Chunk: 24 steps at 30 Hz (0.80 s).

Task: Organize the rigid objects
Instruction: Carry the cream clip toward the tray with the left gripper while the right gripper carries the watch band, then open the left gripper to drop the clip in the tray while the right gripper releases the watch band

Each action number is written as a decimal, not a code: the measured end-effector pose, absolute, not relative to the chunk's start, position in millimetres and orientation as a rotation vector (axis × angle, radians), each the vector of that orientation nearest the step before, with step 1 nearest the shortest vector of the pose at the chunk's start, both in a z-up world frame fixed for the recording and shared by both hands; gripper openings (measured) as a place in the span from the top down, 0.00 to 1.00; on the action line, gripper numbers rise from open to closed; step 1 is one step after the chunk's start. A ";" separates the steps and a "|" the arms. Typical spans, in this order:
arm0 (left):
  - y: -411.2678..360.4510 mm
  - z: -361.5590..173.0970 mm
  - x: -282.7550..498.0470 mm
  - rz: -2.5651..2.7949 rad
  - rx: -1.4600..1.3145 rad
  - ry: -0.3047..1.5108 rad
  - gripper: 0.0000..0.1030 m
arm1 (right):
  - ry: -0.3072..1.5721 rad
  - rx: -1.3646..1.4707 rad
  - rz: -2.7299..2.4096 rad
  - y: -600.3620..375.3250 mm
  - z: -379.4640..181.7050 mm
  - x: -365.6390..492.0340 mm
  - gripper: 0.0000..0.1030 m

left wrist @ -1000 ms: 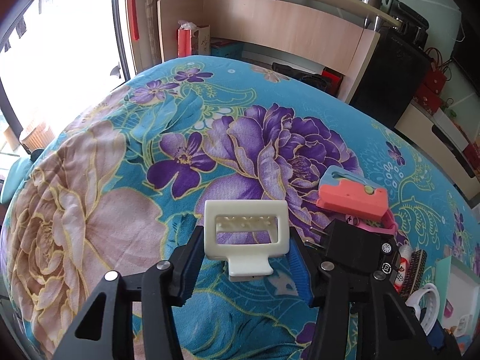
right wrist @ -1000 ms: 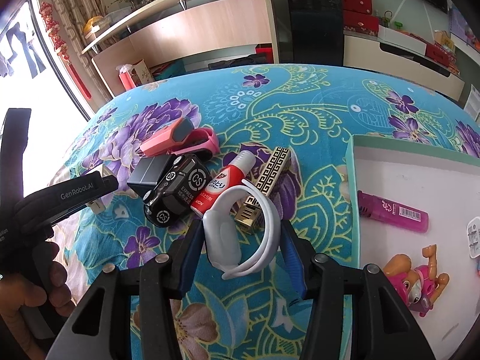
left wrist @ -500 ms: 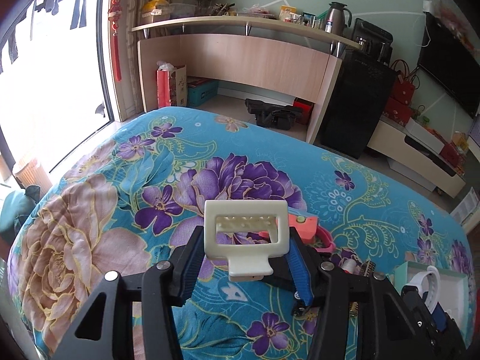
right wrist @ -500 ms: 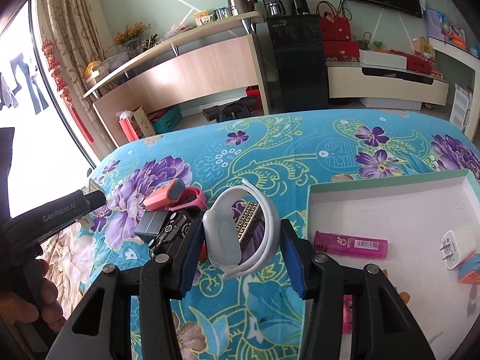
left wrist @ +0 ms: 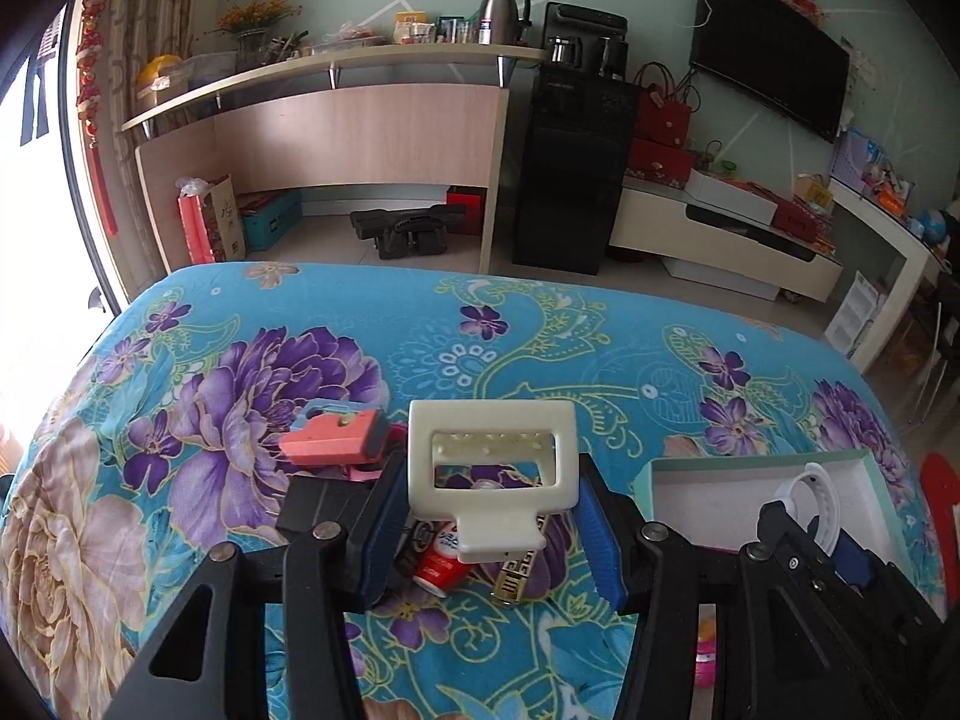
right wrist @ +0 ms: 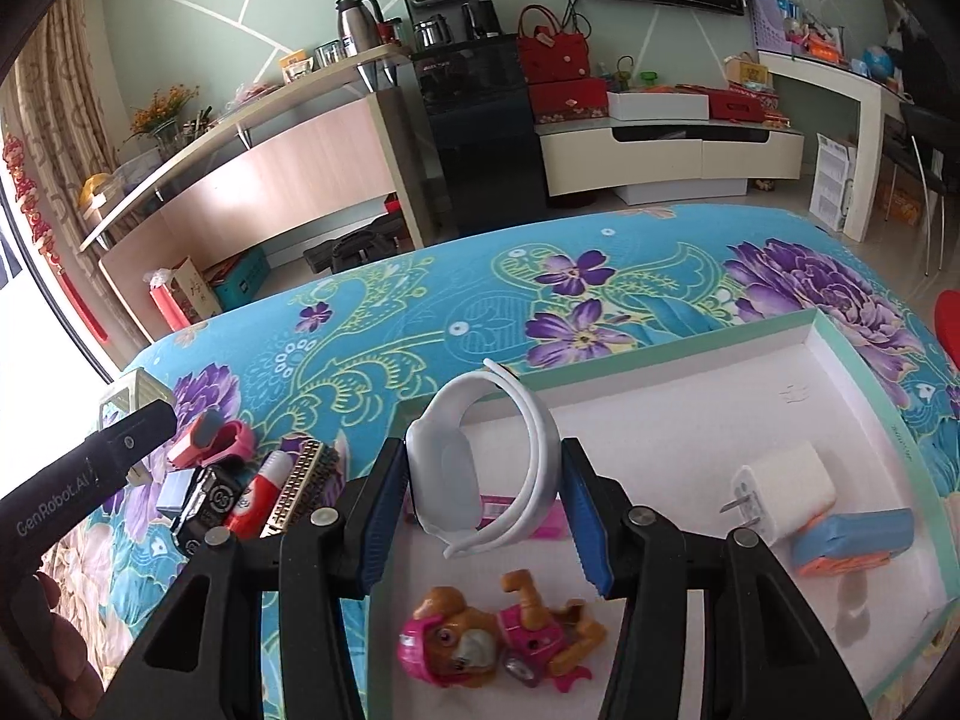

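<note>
The left gripper clamps a cream, rectangular plastic hair claw. The right gripper pinches a smooth white wristband over the shallow tray

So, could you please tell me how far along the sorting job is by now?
Partly done. The white-lined tray already holds a white plug adapter, a pink puppy toy, a blue-orange block and a pink lighter. In hand: the left gripper grips a cream plastic clip, the right gripper a white wristband. A small pile on the floral cloth remains.
</note>
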State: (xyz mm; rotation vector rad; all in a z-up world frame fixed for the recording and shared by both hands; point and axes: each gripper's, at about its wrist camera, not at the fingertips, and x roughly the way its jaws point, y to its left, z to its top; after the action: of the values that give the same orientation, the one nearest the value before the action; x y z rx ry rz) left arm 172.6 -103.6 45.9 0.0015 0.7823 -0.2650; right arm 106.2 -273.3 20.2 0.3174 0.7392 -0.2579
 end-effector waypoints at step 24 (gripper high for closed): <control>-223.4 3.7 150.3 -0.513 0.176 0.824 0.46 | 0.713 0.347 -0.440 -355.9 20.3 81.5 0.49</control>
State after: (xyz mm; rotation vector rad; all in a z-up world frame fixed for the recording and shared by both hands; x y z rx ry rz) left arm 150.3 -223.4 3.7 0.1763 0.8241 -0.5132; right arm 81.5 -355.9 20.3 0.3471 0.7128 -0.4404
